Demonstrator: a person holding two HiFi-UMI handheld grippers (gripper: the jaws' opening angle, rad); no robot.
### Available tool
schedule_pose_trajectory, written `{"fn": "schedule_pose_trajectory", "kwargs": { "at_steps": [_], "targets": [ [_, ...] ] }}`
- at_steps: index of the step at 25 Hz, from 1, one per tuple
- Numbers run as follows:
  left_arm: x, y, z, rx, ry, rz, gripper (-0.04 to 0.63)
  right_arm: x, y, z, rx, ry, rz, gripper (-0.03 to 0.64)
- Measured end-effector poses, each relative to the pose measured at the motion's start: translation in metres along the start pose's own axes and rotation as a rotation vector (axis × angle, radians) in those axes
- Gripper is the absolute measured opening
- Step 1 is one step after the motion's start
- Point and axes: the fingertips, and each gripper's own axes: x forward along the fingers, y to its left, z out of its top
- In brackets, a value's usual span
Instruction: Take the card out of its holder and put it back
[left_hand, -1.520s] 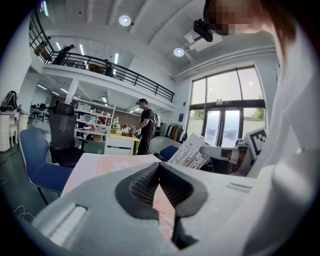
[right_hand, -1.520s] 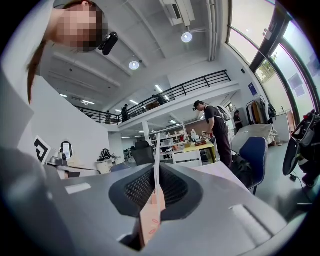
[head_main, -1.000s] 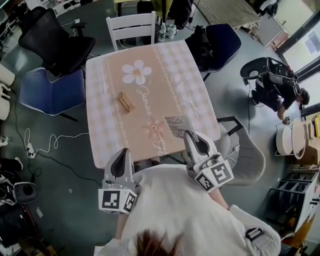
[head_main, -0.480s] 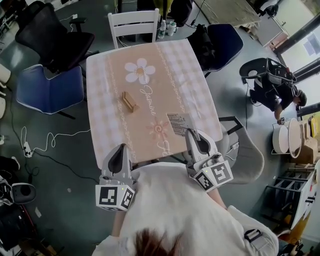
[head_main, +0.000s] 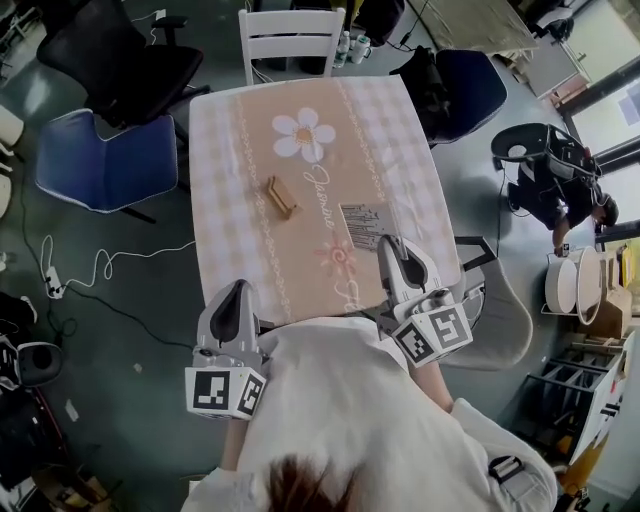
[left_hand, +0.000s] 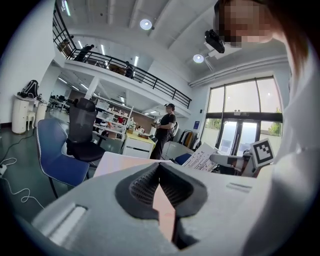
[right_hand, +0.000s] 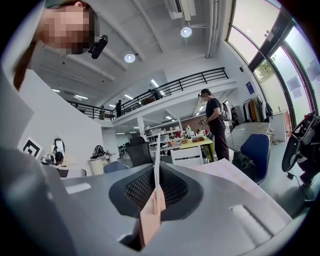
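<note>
Right hand-held gripper (head_main: 388, 248): clenched on the card (head_main: 365, 225), held by its near edge, with the sheet projecting ahead of the jaws. Against a second ago the card stands somewhat nearer the holder (head_main: 283, 197) (the camera shifted too, so the gain is slight). Judged: card out of its slot, return leg under way. Holder lies ahead and left of this gripper, well apart, on the table (head_main: 225, 180). Left hand-held gripper (head_main: 236, 292): closed on nothing, back at the table's near edge. No obstruction shows between card and holder
</note>
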Motion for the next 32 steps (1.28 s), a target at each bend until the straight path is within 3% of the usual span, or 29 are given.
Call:
{"fn": "schedule_pose_trajectory", "kwargs": {
  "at_steps": [9,14,32],
  "targets": [
    [-0.012,0.032,0.005,-0.055,-0.045,0.083,0.000,0.072,0.019,0.001,-0.024,0.032,0.098,0.015],
    [-0.007,0.038,0.004,-0.066,-0.028,0.095,0.000,0.107,0.022,-0.009,-0.011,0.062,0.132,0.015],
    [0.001,0.059,-0.004,-0.118,0.004,0.130,0.000,0.189,0.021,-0.086,-0.020,0.239,0.150,0.014]
  ]
}}
